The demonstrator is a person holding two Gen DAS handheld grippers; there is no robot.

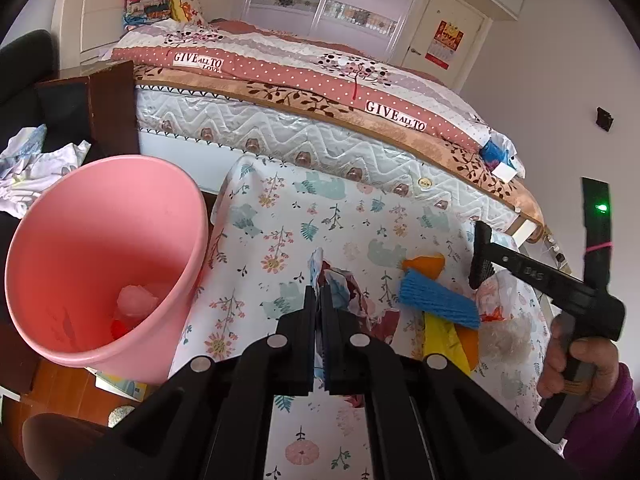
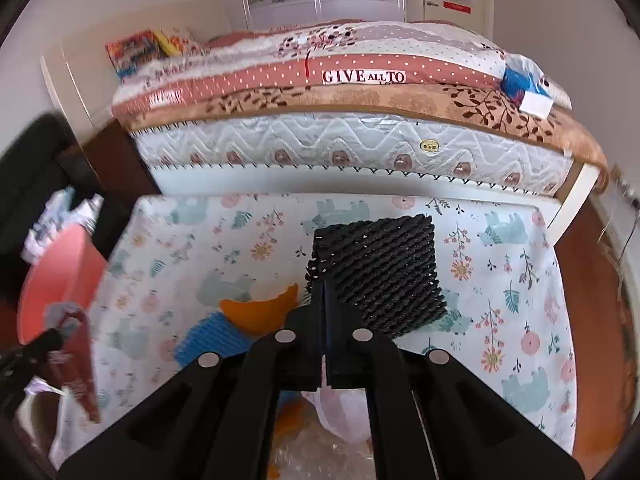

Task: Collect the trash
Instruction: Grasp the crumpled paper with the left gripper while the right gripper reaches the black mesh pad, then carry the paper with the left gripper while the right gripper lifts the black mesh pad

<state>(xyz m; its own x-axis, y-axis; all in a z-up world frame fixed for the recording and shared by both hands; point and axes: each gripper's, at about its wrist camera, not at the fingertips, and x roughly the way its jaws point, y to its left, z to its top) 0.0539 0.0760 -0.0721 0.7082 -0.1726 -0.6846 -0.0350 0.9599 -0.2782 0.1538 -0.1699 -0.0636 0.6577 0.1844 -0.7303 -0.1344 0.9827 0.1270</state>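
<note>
The left gripper (image 1: 320, 296) has its two fingers clamped together on a crumpled printed wrapper (image 1: 340, 288), which sticks up from between the fingertips, to the right of the pink bin (image 1: 100, 248). That bin is the landmark here: it stands off the left edge of the cloth-covered surface (image 1: 280, 216), and its rim is level with the surface. One pale crumpled wad (image 1: 134, 300) and something red lie at its bottom.

The right gripper (image 2: 323, 292) is pinched shut on the near corner of one black foam mesh sleeve (image 2: 380, 272), which fans out ahead and to the right of the fingertips, well to the right of the bin. In the left wrist view this gripper is seen from the side, and its fingers seem to be held above the surface; the mesh cannot be made out there.

Right of the bin, between the two grippers, loose trash lies on the surface: one blue foam mesh sleeve (image 1: 438, 300), one curved piece of orange peel (image 1: 424, 264) just beyond it, one yellow scrap (image 1: 442, 340) under its near end, and one clear crinkled plastic bag (image 1: 508, 336) farther right. A second orange piece shows beside the yellow scrap.

Beyond the surface runs a bed (image 1: 320, 80).
</note>
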